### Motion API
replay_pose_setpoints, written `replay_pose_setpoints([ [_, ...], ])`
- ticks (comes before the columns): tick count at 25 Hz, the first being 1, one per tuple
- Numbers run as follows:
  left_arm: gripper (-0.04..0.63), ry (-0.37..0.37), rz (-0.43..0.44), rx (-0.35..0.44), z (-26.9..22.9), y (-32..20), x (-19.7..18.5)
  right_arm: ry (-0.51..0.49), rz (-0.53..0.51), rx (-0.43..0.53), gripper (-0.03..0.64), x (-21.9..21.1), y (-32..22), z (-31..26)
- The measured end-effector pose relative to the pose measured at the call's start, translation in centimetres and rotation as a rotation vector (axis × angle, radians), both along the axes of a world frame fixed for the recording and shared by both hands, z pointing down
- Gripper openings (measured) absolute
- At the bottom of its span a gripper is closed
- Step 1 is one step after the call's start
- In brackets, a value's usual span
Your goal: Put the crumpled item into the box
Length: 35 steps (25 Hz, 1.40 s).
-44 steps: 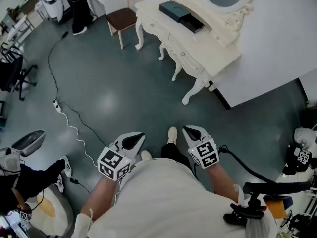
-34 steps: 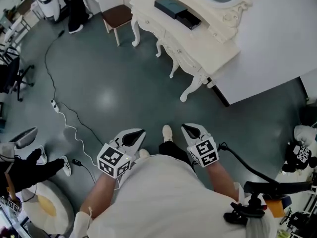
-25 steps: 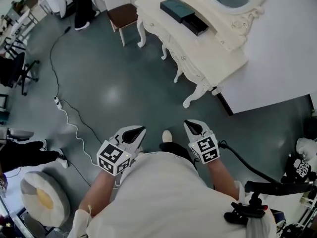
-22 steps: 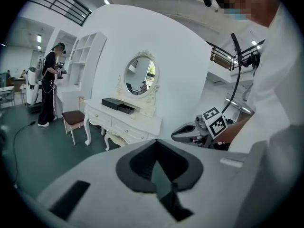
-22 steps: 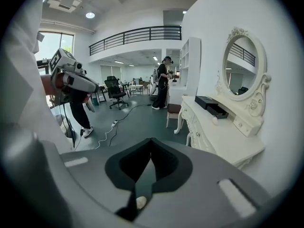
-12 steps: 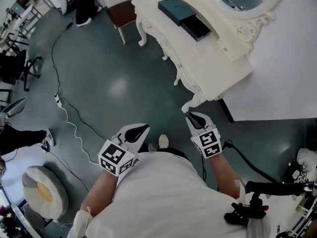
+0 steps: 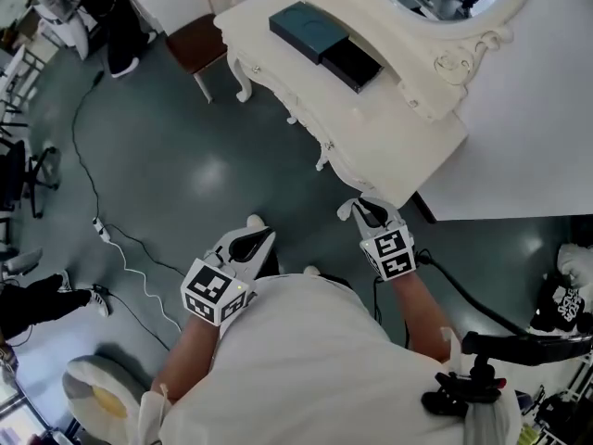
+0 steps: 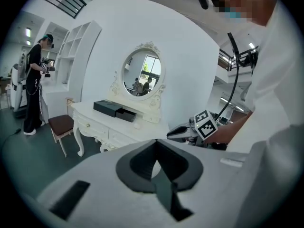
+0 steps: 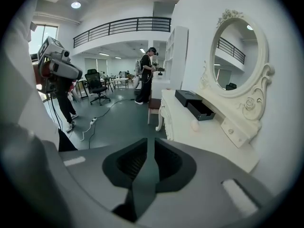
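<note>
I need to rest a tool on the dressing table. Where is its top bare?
The dressing table top is bare at its near end, from the crumpled item to the corner, and along the front edge beside the dark box. Crowded: around that box and the mirror base.

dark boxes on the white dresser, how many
2: a teal box toward the stool end, and an open black box right beside it. None looks hidden.

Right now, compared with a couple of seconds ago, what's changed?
The person walked up to the dressing table; the right gripper now shows by its near corner, and its jaws have just been opening, nothing between them. The left gripper stays shut and empty; the dark box hasn't moved on the table.
</note>
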<state>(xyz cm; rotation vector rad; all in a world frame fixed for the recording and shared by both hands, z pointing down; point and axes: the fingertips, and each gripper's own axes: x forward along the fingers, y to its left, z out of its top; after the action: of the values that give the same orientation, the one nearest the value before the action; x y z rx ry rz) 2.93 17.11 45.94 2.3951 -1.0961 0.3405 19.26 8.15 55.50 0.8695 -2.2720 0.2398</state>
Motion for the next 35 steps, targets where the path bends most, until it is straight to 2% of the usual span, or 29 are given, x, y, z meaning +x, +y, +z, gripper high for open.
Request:
replay_pose_setpoints([
  [4,0.002,0.003,0.077,0.006,-1.0,-5.2,-4.7,0.052,0.086,0.005,0.052,-2.6,-4.9,-0.1],
  [9,0.003,-0.016,0.182,0.014,-0.9,-9.3,-10.7,0.087,0.229,0.004,0.064,-4.7,-10.3,0.4],
  [14,0.003,0.012,0.186,0.002,-0.3,-13.2,-14.4,0.125,0.311,0.016,0.086,-5.3,-14.9,1.3],
  [21,0.011,0.040,0.163,0.008,-0.7,-18.5,-15.4,0.187,0.344,0.011,0.107,-4.1,-21.8,3.8],
  [25,0.012,0.018,0.167,0.008,-1.1,-21.2,-15.3,0.223,0.336,0.005,0.115,-3.1,-25.7,5.5],
  [29,0.012,0.010,0.133,0.000,-1.3,-24.0,-15.0,0.255,0.312,-0.030,0.141,-2.2,-28.8,7.7],
  [35,0.012,-0.011,0.118,0.001,-1.1,-28.0,-12.8,0.278,0.267,-0.061,0.149,-1.2,-32.0,10.4],
])
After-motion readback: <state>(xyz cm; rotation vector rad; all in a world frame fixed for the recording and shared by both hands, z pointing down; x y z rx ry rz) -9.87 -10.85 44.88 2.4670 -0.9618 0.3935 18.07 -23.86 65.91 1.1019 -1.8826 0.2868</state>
